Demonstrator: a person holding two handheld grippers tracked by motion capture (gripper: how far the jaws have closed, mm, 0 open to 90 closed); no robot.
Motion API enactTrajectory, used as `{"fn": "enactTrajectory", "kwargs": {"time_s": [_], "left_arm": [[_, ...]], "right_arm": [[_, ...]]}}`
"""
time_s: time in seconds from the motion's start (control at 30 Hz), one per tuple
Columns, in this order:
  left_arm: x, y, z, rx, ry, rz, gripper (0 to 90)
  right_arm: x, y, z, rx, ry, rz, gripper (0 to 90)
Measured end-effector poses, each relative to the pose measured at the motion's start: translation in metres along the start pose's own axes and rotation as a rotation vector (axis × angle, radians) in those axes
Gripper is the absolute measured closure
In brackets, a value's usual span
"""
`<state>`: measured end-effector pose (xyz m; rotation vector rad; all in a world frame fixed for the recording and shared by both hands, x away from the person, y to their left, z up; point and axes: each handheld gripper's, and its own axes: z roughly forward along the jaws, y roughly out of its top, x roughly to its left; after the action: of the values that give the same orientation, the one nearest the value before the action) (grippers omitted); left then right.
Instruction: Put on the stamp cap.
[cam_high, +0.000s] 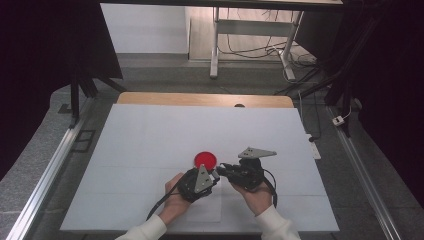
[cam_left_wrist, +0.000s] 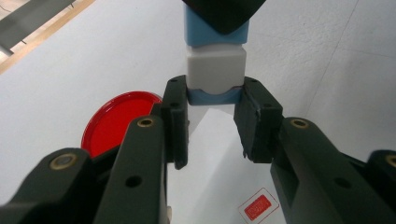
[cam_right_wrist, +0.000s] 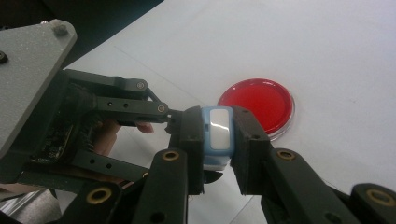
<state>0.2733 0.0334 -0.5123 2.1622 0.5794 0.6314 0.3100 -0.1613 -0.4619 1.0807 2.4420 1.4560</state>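
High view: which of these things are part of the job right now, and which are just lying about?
In the job:
- blue-and-white block, gripped at opposite ends
- left claw, shut on it
- right claw, shut on it

Lying about:
- red dish, on the table beside the claws
- small red sticker
- white table cover

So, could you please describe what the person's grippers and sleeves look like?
Both the left gripper and the right gripper are black, with linked jaws joined by brass-coloured pins. Each carries a grey three-cornered plate and trails a black cable. The person wears white sleeves.
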Motion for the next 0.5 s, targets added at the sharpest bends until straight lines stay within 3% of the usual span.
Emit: {"fn": "enactTrajectory", "kwargs": {"time_s": [0.5], "left_arm": [[0.0009, -0.0018, 0.0017, 0.009, -0.004, -0.007, 65.7]], "right_arm": [[-0.0026, -0.0007, 0.0003, 0.000, 0.012, 0.014, 74.9]]}}
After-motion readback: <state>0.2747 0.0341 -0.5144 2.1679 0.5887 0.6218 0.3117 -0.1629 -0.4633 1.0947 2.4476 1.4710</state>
